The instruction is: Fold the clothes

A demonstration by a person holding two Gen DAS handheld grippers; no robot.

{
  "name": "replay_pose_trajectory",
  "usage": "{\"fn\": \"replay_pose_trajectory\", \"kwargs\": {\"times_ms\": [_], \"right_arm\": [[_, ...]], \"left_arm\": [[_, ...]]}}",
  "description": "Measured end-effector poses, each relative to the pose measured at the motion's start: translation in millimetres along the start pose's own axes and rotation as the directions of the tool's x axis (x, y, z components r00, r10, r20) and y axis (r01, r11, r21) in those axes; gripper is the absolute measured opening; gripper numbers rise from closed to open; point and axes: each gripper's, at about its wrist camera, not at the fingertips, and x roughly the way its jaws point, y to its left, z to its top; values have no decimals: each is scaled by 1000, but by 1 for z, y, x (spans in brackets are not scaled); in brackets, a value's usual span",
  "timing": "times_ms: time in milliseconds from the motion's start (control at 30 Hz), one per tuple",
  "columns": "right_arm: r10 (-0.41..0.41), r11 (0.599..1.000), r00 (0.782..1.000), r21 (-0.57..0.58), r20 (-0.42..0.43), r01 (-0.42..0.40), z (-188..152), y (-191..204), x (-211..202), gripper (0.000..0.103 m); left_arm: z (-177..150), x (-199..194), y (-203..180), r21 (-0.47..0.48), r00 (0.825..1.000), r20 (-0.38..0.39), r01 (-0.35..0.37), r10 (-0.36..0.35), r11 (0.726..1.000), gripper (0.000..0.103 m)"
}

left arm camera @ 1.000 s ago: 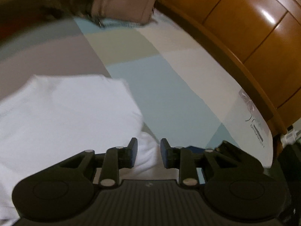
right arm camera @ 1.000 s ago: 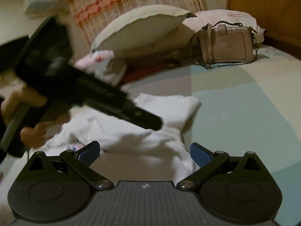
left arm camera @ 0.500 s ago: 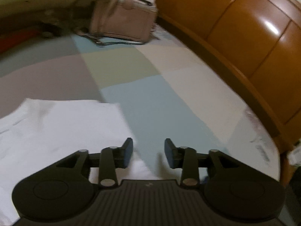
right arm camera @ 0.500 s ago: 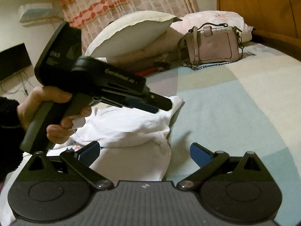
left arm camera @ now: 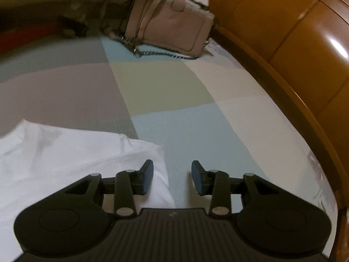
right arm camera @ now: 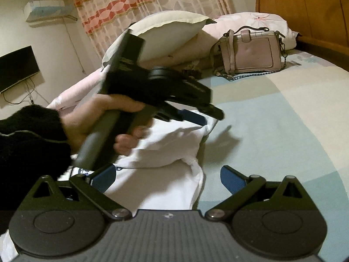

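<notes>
my left claw points down at the bed with its jaws parted and nothing pinched between them; the blue pads stand clear of cloth on their inner faces. just under and to the left of the left pad lies the white garment, its near corner edge running right beneath that finger, the rest spreading away to the left. between the jaws and off to the right i see only the patchwork bedsheet in pale blue, green, grey and cream blocks. well ahead of the claw a pink handbag with a dark chain sits at the far end of the bed, and the wooden bed frame curves along the right.

my right claw is spread wide and empty. the same white garment lies bunched in folds right in front of it, nearer its left finger, with the bare sheet before the right finger. just beyond, my left hand, in a black sleeve, holds the other claw over the far edge of the cloth. further out are a pillow, the handbag, a patterned curtain and a wall air conditioner.
</notes>
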Motion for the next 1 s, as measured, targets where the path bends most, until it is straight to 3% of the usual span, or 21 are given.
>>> {"fn": "replay_pose_trajectory", "kwargs": {"times_ms": [100, 233, 400, 567, 700, 833, 1000], "right_arm": [[12, 1000, 1000, 8, 5, -12, 0, 0, -3, 103], [6, 1000, 1000, -4, -5, -6, -2, 0, -3, 103], [-5, 1000, 1000, -5, -13, 5, -2, -1, -2, 103], [10, 999, 1000, 43, 5, -10, 2, -2, -3, 103], [34, 995, 999, 96, 13, -35, 5, 0, 1, 103], [33, 995, 999, 96, -3, -33, 3, 10, 12, 103], [50, 996, 999, 75, -19, -49, 1, 24, 23, 103]], "left_arm": [[-8, -21, 5, -5, 1000, -17, 22, -22, 1000, 44], [-29, -17, 9, -37, 993, -95, 64, -67, 997, 46], [-35, -23, 7, -71, 992, -113, 50, -57, 996, 50], [-26, -84, 4, -45, 999, -54, -10, 8, 999, 51], [-30, -141, 17, -25, 997, 22, -77, 77, 997, 61], [-48, -176, 54, -68, 980, 57, -185, 189, 980, 61], [-77, -180, 123, -208, 963, 25, -259, 269, 943, 61]]}}
